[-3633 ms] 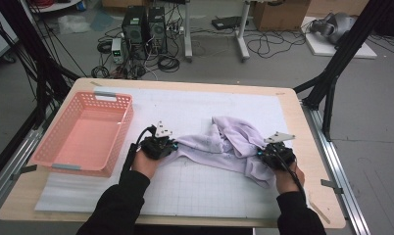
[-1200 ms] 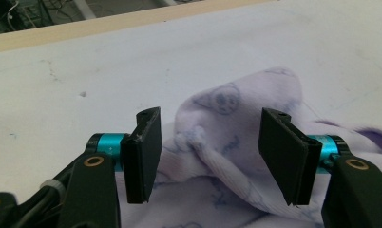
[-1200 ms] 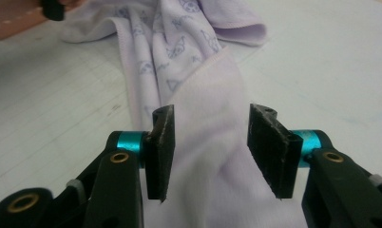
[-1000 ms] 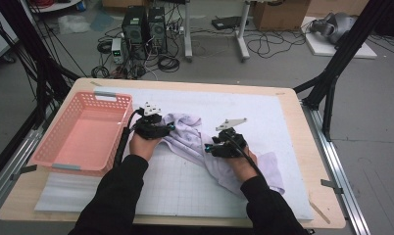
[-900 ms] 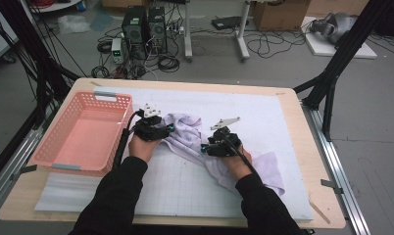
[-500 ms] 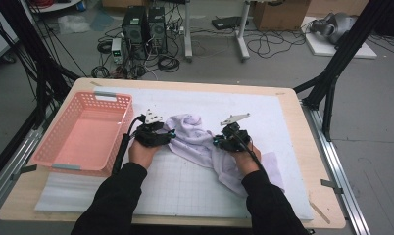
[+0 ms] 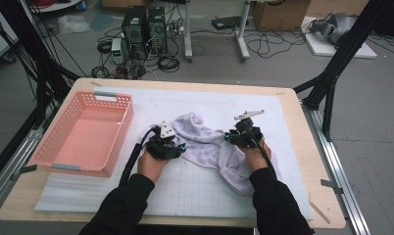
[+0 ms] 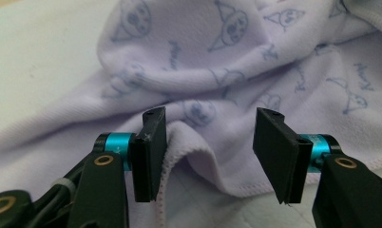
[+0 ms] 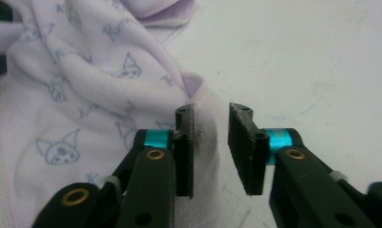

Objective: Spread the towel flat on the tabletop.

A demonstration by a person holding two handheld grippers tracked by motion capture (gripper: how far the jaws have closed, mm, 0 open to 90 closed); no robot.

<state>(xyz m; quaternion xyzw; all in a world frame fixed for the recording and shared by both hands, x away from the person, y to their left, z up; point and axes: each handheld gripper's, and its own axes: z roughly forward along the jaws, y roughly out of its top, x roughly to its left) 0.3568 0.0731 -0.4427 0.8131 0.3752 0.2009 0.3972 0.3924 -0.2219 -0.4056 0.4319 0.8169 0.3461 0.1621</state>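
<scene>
A lavender towel (image 7: 205, 142) printed with cartoon faces lies crumpled on the white mat (image 7: 185, 191). My left gripper (image 7: 181, 148) sits at its left edge. In the left gripper view the jaws (image 8: 210, 118) stand open around a fold of the towel's hem (image 8: 194, 156), which brushes the left pad. My right gripper (image 7: 228, 138) is at the towel's right side. Its jaws (image 9: 213, 111) have just been opening and show a gap, with a ridge of the towel (image 9: 84, 95) against the left pad.
A pink plastic basket (image 7: 119, 129) stands on the left of the table, close to my left arm. The mat stretches bare to the right of the towel and along the front edge. Black frame posts rise at both sides of the table.
My left hand has come nearer and lower along the towel's left edge. My right hand has shifted right, and the towel now lies bunched between the two grippers.
</scene>
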